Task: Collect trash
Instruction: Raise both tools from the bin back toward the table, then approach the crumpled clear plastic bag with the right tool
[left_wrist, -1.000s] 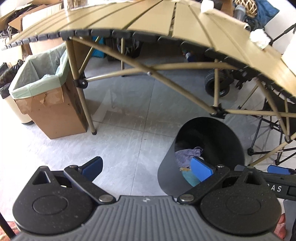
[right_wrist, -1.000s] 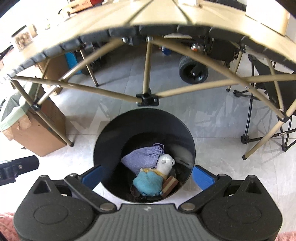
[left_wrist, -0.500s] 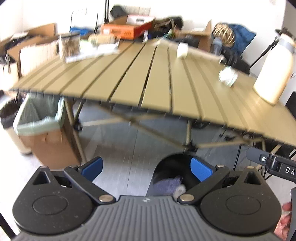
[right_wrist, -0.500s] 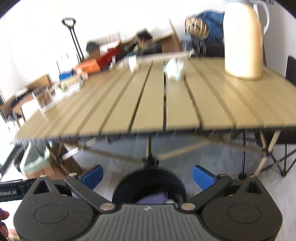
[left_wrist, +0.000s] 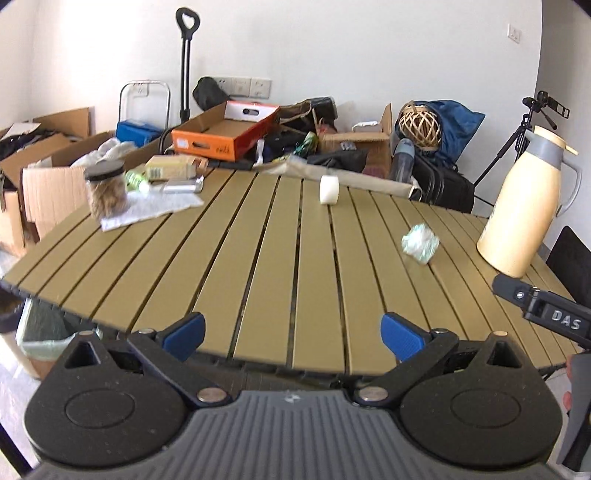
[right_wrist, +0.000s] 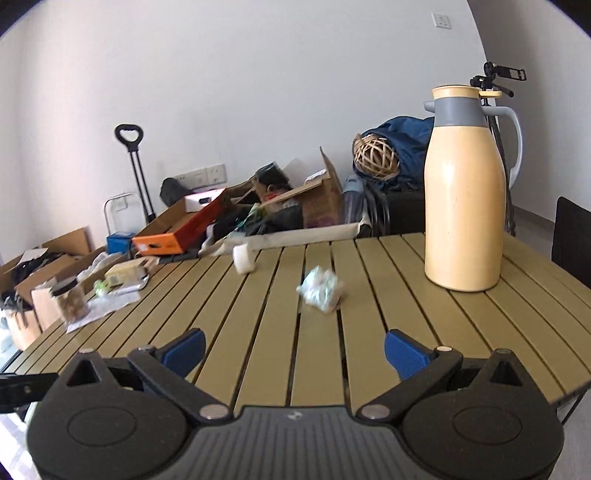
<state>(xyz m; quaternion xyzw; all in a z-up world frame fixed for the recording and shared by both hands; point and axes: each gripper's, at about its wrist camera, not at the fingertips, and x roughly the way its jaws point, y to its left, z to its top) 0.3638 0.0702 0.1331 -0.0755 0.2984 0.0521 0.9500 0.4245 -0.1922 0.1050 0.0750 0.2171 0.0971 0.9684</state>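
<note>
A crumpled wad of whitish paper with pale green tints (right_wrist: 320, 288) lies on the slatted olive table (right_wrist: 258, 332), toward its right half, resting loose on the slats and touching nothing else. Farther back, close to the table's far edge, a small white roll (right_wrist: 243, 259) lies tipped on its side, with one flat round end turned toward the near edge. The two pieces lie apart from each other, the wad nearer and to the right of the roll.
</note>
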